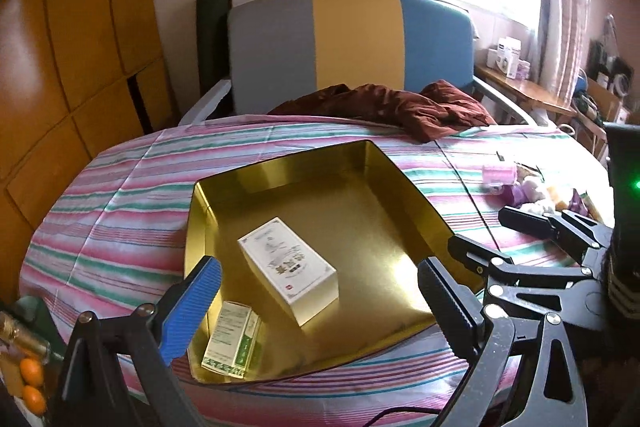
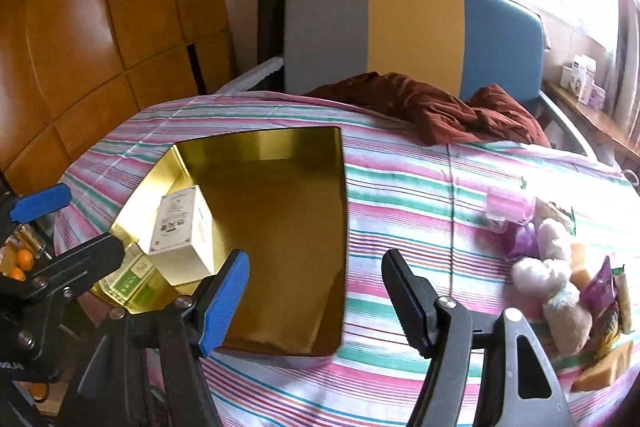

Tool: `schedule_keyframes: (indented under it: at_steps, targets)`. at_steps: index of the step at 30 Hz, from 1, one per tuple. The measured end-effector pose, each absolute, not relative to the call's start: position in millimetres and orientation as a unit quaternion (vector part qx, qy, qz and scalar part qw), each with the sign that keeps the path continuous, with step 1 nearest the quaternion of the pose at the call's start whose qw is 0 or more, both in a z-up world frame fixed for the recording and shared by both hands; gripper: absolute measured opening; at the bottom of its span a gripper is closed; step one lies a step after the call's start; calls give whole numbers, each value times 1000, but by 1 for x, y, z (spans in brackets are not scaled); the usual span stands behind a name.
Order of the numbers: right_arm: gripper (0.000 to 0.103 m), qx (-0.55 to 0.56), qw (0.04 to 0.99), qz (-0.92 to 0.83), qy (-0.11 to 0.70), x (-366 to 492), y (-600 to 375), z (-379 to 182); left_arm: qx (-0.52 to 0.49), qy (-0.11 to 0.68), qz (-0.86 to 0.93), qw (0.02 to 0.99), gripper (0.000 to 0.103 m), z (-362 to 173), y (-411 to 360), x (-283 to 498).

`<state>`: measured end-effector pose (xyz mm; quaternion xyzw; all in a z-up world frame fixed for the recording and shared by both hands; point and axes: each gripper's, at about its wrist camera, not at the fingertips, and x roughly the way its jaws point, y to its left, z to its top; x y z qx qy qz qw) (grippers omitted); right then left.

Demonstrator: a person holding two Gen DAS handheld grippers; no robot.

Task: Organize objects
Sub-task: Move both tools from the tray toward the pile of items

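Left wrist view: left gripper (image 1: 320,301) jaws released, empty; white box (image 1: 289,269) between them, long axis diagonal, print unreadable.

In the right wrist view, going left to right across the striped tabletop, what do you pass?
White box inside the gold tray → bare striped cloth → pink roll → pale soft toy → purple packet.
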<state>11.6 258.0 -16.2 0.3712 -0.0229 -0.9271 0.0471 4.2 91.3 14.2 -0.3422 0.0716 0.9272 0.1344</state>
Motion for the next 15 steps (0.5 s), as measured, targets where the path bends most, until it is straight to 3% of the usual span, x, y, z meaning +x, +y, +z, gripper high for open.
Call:
schedule_keyframes:
  at_steps: [15]
  targets:
    - [70,374,-33,-926,-29,4,332,-4,-324,115,924,168,99,20,129,9]
